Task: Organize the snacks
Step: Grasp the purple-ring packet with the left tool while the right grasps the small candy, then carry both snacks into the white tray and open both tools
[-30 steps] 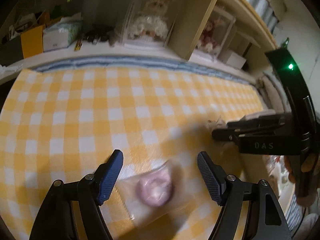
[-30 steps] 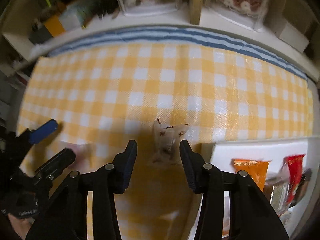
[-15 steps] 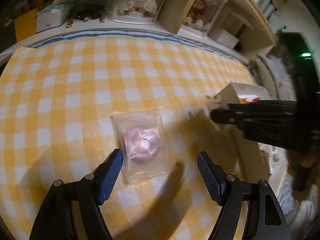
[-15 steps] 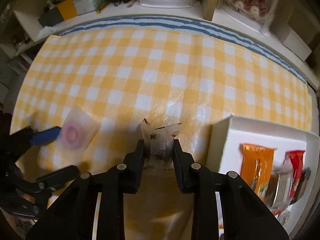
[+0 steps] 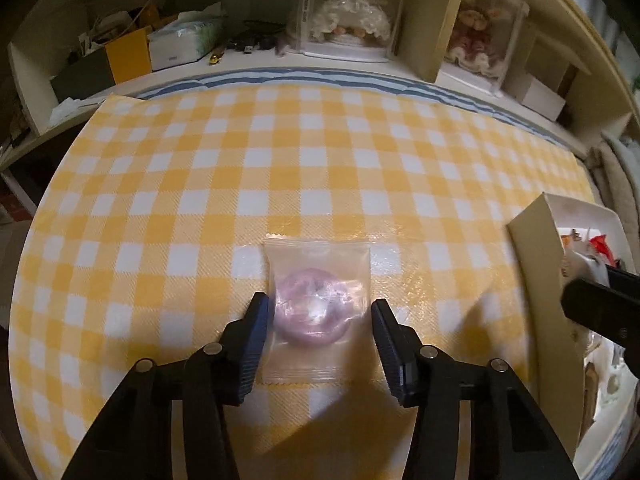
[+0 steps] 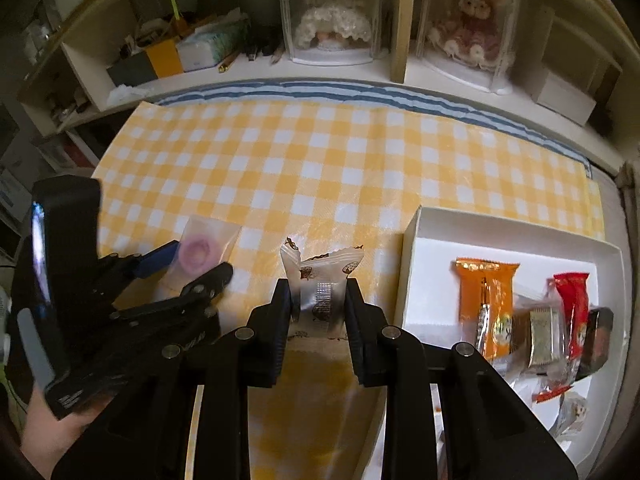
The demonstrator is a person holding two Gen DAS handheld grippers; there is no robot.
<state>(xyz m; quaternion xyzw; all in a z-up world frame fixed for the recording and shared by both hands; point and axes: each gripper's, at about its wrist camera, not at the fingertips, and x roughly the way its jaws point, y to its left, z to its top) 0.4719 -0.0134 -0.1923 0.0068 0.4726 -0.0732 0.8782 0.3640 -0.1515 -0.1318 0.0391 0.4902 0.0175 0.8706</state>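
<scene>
Between my right claw (image 6: 316,300) fingers sits a pinched silver snack packet (image 6: 320,280), bound for the white box (image 6: 412,240); my left claw (image 5: 318,328) straddles the clear-wrapped pink donut (image 5: 314,306), wide, needing to close.

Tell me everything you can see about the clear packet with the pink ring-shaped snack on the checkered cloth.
The clear packet is a flat, see-through plastic pouch with zigzag-cut top and bottom edges. Inside sits one pale pink, ring-shaped snack, glossy under the plastic. The packet lies flat on the yellow-and-white checkered cloth, left of the white box. The left tool is open, one finger on each side of the packet, close to its edges but not squeezing it. No print or label is visible.
</scene>
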